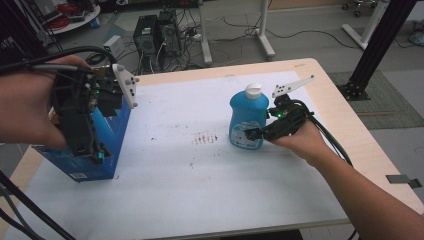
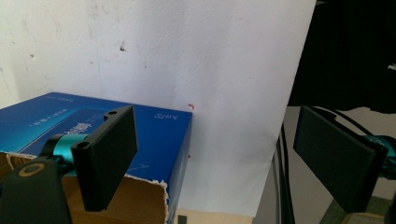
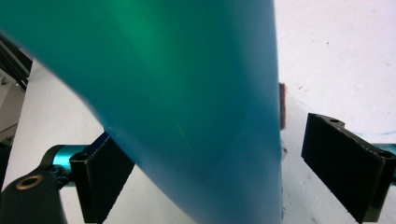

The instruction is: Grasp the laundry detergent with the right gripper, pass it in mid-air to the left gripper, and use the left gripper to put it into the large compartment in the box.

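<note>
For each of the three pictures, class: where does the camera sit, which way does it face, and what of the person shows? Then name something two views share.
High view: above the person's side, facing forward and down on the table; both forearms, left gripper, right gripper.
Left gripper view: rides the left gripper, facing down past the blue box; jaws apart.
Right gripper view: rides the right gripper, jaws either side of the blue bottle.
Shared: the blue bottle appears in the high and right gripper views.

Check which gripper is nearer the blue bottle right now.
Right. The right gripper is at the blue bottle, with its open jaws either side of it. The left gripper is across the table, open over the blue box.
</note>
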Tool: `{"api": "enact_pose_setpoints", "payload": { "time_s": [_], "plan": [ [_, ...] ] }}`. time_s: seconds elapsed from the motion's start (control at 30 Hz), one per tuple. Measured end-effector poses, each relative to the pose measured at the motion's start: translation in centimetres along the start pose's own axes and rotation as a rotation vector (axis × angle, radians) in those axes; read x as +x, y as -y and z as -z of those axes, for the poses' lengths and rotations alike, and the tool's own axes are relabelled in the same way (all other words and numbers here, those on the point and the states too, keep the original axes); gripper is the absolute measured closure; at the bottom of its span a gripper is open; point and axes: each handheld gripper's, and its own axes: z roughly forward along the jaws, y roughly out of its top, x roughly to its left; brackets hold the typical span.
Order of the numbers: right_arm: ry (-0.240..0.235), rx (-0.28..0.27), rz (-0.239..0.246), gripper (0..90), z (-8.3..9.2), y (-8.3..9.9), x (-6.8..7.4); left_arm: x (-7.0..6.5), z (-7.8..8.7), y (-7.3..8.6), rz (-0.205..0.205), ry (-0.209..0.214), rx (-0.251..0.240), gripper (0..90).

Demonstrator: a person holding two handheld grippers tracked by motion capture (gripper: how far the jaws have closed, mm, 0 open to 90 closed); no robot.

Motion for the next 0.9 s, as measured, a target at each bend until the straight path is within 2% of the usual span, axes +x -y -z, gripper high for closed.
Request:
{"api": "enact_pose_setpoints", "payload": {
  "time_s": [0.4, 0.53, 0.73, 0.9],
  "plan": [
    [0.013, -0.011, 0.011, 10.2, -0.53, 0.13, 0.02, 0.18, -0.31, 0.15, 0.0, 0.004, 0.003, 13.8],
    [-0.003, -0.019, 0.008, 10.2, -0.78, 0.19, 0.08, 0.27, -0.42, 0.12, 0.0, 0.008, 0.005, 13.8],
    [-0.002, -0.037, 0.012, 13.1, -0.95, 0.21, 0.07, 0.27, -0.46, 0.06, 0.0, 0.007, 0.005, 13.8],
    [0.014, -0.047, 0.026, 19.0, -0.73, 0.15, 0.09, 0.33, -0.52, 0.07, 0.002, 0.006, 0.003, 13.8]
  ]
}}
